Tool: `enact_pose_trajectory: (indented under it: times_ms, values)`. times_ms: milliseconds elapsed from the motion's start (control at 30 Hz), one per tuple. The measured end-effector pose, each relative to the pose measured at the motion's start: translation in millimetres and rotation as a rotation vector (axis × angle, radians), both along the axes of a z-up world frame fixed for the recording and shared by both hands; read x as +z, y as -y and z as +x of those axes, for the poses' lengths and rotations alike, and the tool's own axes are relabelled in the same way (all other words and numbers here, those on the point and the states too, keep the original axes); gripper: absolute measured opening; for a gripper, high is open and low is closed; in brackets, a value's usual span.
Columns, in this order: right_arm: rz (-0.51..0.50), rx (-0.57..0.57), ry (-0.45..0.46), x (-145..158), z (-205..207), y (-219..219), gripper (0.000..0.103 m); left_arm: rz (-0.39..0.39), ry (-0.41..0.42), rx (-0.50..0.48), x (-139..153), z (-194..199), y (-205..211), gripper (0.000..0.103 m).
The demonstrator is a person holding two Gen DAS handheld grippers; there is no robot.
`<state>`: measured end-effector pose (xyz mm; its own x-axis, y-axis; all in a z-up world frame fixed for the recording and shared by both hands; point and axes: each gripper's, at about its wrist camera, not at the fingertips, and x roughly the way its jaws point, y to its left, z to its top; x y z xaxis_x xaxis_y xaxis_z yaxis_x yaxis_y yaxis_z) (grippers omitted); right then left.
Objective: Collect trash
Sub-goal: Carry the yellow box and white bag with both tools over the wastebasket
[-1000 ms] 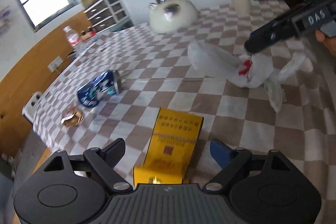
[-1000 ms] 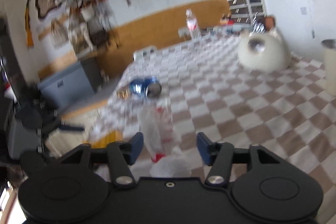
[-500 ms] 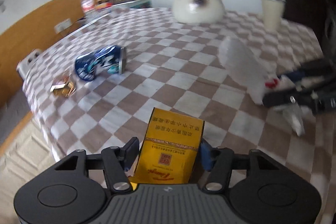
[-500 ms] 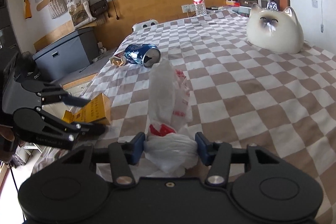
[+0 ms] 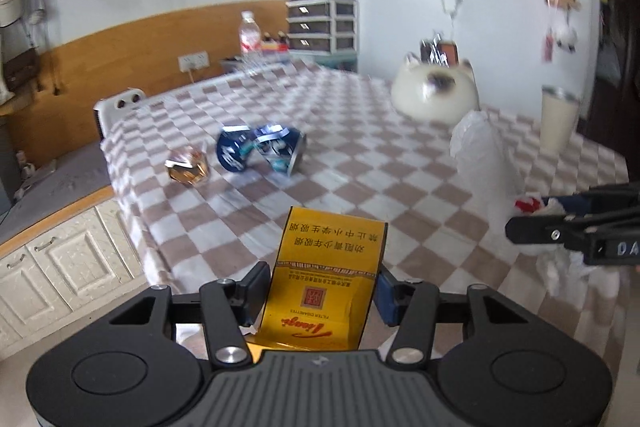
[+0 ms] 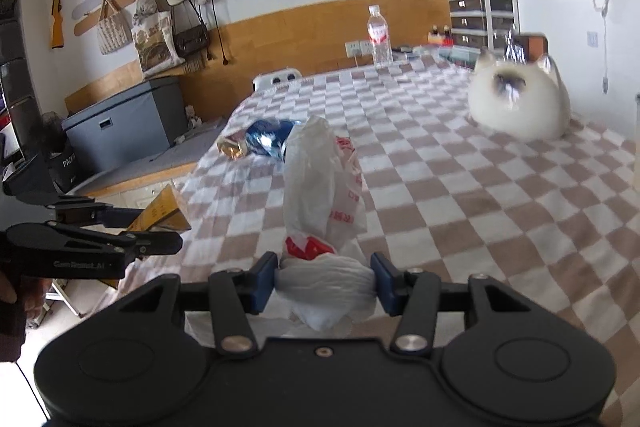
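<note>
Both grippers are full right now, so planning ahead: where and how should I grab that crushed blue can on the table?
Grip the crushed blue can across its dented middle, coming from above. It lies on its side on the checkered tablecloth, and the gold wrapper sits close on one side.

The left gripper (image 5: 322,293), open a second ago, now clamps the yellow pack (image 5: 326,281) and holds it above the table's edge. The right gripper (image 6: 324,283) now pinches the bag (image 6: 322,195), which stands upright.
</note>
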<state>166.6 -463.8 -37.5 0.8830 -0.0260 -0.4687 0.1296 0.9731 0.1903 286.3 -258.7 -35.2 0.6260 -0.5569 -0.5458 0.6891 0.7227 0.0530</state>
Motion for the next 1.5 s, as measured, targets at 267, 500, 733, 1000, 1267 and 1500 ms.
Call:
enact_pose_trajectory:
  times_ms: [267,500,733,1000,1267,1500]
  values:
    - [-0.066,0.016,0.051,25,2,-32,0.052,-0.097,0.015,0.105,18,-12,-33,0.054]
    - [-0.107,0.039,0.092,41,8,-68,0.052,-0.133,0.037,0.183,30,-15,-79,0.054]
    - [-0.111,0.069,0.093,44,25,-106,0.052,-0.146,0.035,0.263,30,-12,-127,0.054]
    - [-0.095,0.128,0.067,29,46,-156,0.052,-0.163,0.009,0.339,15,-7,-182,0.053]
    - [-0.058,0.18,0.009,-1,69,-209,0.052,-0.166,-0.074,0.419,-25,3,-237,0.052]
    - [-0.037,0.212,-0.096,-43,87,-253,0.052,-0.151,-0.157,0.487,-67,13,-277,0.052]
